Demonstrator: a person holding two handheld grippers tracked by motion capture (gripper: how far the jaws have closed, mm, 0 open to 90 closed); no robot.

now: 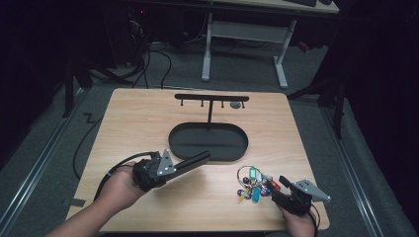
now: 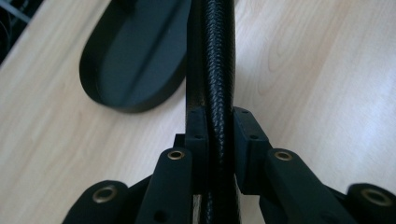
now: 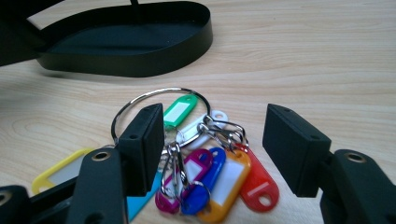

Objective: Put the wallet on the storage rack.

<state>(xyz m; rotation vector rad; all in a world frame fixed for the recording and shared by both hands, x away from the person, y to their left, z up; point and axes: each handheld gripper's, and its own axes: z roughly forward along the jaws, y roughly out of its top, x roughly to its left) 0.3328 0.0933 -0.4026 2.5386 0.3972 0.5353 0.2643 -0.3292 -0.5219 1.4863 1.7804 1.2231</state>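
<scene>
**Black textured case clamped in left gripper; key tags lie before open right gripper**

Black and woven in texture, a long slim case (image 2: 219,70) is seen pinched between the pads of the left gripper (image 1: 197,159), which is carried above the wooden table (image 1: 143,123) toward its front left corner. The case is pointed toward the oval black tray (image 1: 208,141) at the table's middle, its far end just at the tray's near rim. Whether the case touches the tray cannot be told.

The right gripper (image 3: 212,149) is held near the front right corner with its jaws standing well apart and nothing pressed between them. A bunch of coloured key tags (image 3: 210,168) on a metal ring (image 3: 154,100) is found lying flat on the table between and just ahead of those jaws. A black hook rail (image 1: 211,98) is noted standing behind the tray, toward the far edge.
</scene>
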